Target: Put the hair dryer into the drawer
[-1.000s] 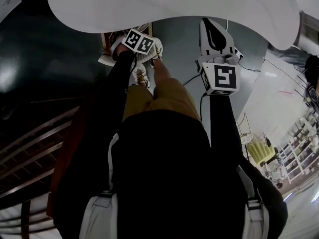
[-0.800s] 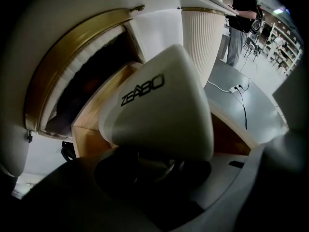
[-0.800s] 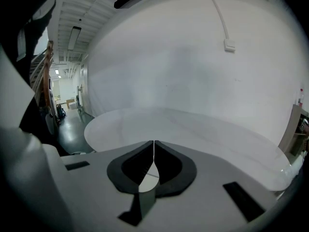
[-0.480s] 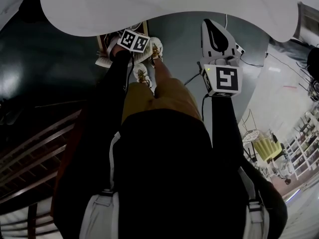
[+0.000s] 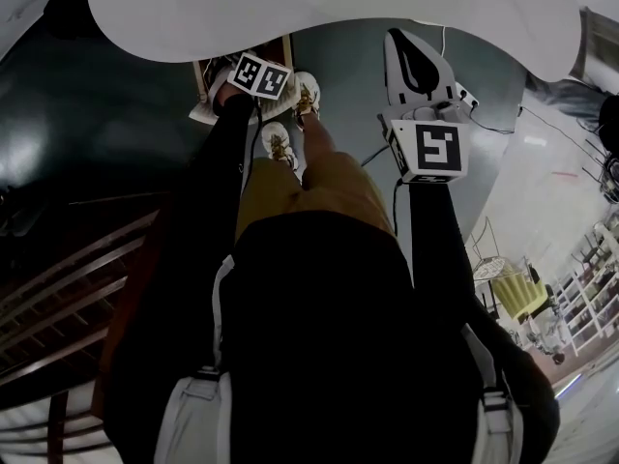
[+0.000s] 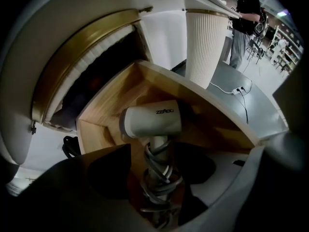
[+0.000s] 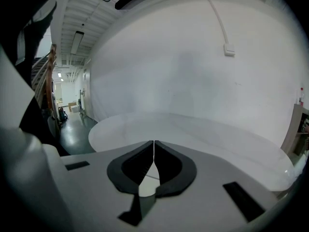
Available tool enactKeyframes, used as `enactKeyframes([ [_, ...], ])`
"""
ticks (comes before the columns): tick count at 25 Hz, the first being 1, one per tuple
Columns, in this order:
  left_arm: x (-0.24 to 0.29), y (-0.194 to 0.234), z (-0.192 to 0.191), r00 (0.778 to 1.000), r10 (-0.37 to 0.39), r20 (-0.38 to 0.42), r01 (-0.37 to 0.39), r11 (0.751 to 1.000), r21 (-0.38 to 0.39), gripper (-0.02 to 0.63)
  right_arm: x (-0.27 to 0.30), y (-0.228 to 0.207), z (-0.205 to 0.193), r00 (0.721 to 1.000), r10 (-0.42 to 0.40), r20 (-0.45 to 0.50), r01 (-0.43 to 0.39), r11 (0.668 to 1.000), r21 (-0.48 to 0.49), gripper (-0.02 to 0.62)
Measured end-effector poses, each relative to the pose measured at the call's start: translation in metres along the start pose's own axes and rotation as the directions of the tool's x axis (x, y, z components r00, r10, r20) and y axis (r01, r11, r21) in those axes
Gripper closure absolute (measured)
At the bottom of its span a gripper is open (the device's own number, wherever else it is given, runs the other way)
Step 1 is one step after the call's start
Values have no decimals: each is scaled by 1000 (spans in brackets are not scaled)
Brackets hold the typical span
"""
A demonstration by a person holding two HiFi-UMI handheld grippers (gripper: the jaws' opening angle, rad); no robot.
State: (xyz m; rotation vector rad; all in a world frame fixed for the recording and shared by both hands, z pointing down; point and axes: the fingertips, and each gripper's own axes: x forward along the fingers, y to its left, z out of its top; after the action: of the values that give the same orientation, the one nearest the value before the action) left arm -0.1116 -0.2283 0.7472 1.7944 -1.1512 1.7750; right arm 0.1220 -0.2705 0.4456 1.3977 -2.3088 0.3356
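Only the left gripper view looks into the wooden drawer [image 6: 101,105], where the white hair dryer [image 6: 152,121] lies with its cord wound round the handle. The left gripper [image 6: 154,173] has just spread its jaws wide; they flank that handle without pressing it. The head view shows the round white table [image 5: 338,8] over grey floor [image 5: 358,85]. The right gripper [image 7: 154,146] faces the tabletop, its jaws closed on nothing.
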Motion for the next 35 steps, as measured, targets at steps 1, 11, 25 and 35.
enactKeyframes([
  [1,-1,0,-1,1000,0,1,0,1000,0,310,0,2,1,1000,4,2,-4,1000,-3,568],
  [11,-3,-5,0,1000,-12,12,12,1000,-7,310,-6,5,-3,1000,19,7,-19,1000,-12,568],
  [25,-23,-15,14,996,-57,75,60,998,-33,310,-6,9,3,999,27,34,-27,1000,-8,568],
  [35,-54,-18,5,990,-71,119,81,994,-80,310,-12,30,28,992,44,114,-42,999,-20,568],
])
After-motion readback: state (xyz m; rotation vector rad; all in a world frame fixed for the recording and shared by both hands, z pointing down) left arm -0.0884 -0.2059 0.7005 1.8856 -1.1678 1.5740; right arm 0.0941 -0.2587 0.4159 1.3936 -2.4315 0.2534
